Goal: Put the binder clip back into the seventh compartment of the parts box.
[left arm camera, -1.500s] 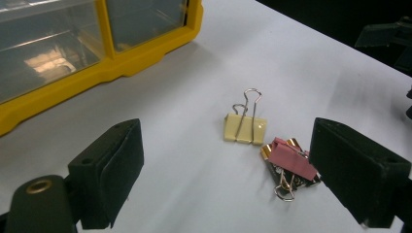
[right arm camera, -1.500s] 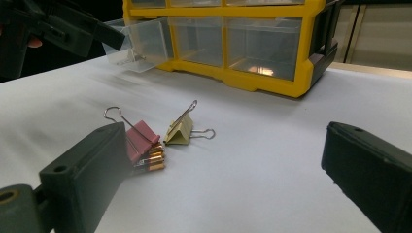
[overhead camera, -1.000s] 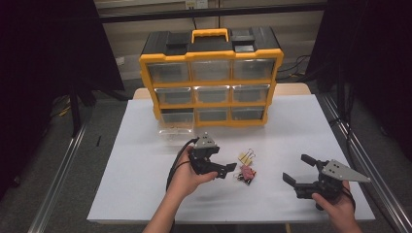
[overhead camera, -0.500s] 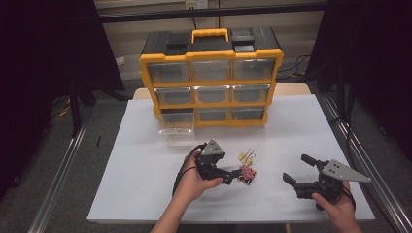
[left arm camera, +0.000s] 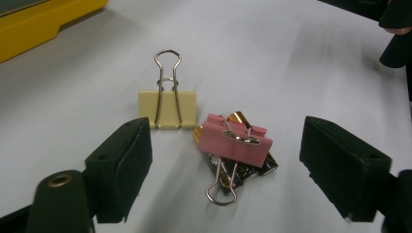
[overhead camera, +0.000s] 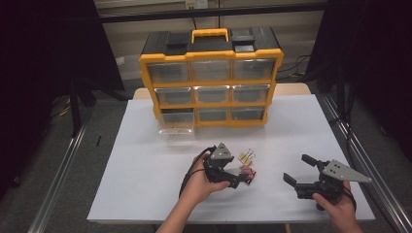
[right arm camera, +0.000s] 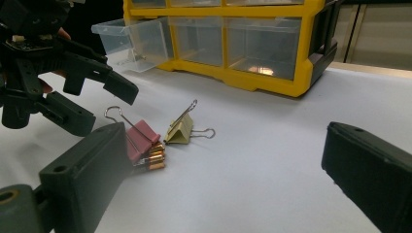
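The white table carries a yellow drawer cabinet at its twelve o'clock edge, nine clear drawers in three rows, with the bottom-left drawer pulled out toward the person. The right gripper sits at about four o'clock on the table, held in the person's hand, its jaws spread wide with nothing between them. The left gripper is low over the table near six o'clock, its jaws pointing toward three o'clock; they stand wide apart and have just been closing a little, with a pink binder clip between them but touching neither jaw. That pink clip lies on top of a black and gold binder clip. A pale yellow binder clip lies just beside them, toward eleven o'clock in the left gripper view, outside the jaws.
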### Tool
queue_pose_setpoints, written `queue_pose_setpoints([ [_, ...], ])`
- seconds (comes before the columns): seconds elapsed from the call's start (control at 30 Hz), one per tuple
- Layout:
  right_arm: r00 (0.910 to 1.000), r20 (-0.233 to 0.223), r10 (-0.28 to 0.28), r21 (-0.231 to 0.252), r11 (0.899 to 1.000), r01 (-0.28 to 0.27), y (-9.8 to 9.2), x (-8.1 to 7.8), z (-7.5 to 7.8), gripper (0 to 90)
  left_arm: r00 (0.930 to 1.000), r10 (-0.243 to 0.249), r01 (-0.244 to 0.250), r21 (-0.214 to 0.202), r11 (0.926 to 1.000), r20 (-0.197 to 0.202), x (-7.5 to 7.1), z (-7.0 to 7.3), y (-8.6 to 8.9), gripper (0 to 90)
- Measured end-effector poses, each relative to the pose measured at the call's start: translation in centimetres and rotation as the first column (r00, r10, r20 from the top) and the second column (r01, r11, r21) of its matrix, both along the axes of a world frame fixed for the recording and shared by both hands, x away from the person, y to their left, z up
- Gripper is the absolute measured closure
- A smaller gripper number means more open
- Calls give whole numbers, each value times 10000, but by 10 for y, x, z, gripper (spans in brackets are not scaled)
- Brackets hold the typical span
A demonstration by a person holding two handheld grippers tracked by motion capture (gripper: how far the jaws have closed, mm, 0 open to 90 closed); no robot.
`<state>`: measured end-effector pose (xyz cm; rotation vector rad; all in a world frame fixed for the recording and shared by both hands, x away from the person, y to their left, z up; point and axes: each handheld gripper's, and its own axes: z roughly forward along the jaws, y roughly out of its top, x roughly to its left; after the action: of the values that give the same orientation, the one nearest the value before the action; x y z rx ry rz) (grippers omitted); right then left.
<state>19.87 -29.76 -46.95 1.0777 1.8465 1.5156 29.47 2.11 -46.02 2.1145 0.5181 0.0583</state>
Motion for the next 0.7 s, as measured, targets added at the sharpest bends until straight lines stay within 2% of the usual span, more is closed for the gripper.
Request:
queue_pose_setpoints([
  [0.03, 10000, -10, -13, 3, 10000, 13, 0, 0, 0, 26, 10000, -67, 67, 140, 9999, -5, 0, 1, -1, 206],
  [0.1, 10000, -6, 4, -15, 10000, -4, 0, 0, 0, 26, 9999, -132, 132, -54, 9999, -70, -1, 0, -3, 212],
  [0.17, 10000, -25, -56, 38, 10000, 56, 0, 0, 0, 26, 9999, -130, 130, -43, 9999, -55, -2, 0, -5, 218],
  [0.23, 10000, -27, -19, -11, 10000, 19, 0, 0, -1, 26, 9998, -181, 181, 187, 9997, -17, -2, 0, -6, 232],
  [0.3, 10000, -29, 9, -19, 10000, -9, 0, 0, 0, 26, 9996, -289, 288, 90, 9995, 58, -2, -2, -8, 251],
  [0.43, 9999, -62, -95, 85, 9999, 95, 1, -1, 0, 26, 9991, -422, 418, 416, 9983, 90, -2, -2, -8, 278],
  [0.47, 9999, -62, -99, 88, 9999, 99, 1, -1, 0, 25, 9988, -468, 465, 258, 9986, 145, -2, -4, -8, 283],
  [0.53, 10000, -35, -17, -29, 10000, 17, 0, -1, -1, 26, 9985, -522, 515, 433, 9977, 148, -2, -3, -9, 298],
  [0.57, 10000, -46, -27, -16, 10000, 27, 0, -1, -1, 26, 9981, -605, 600, 348, 9976, 129, -2, -4, -9, 301],
  [0.6, 10000, -48, 26, -25, 10000, -26, 0, -1, -1, 26, 9981, -595, 585, 491, 9971, 188, -2, -4, -9, 304],
  [0.63, 10000, -51, 3, -28, 10000, -3, 0, -1, -1, 25, 9977, -635, 628, 324, 9975, 220, -1, -6, -11, 307],
  [0.7, 10000, -32, 17, -40, 10000, -17, 0, 0, -1, 25, 9977, -640, 627, 519, 9967, 227, -1, -6, -11, 317],
])
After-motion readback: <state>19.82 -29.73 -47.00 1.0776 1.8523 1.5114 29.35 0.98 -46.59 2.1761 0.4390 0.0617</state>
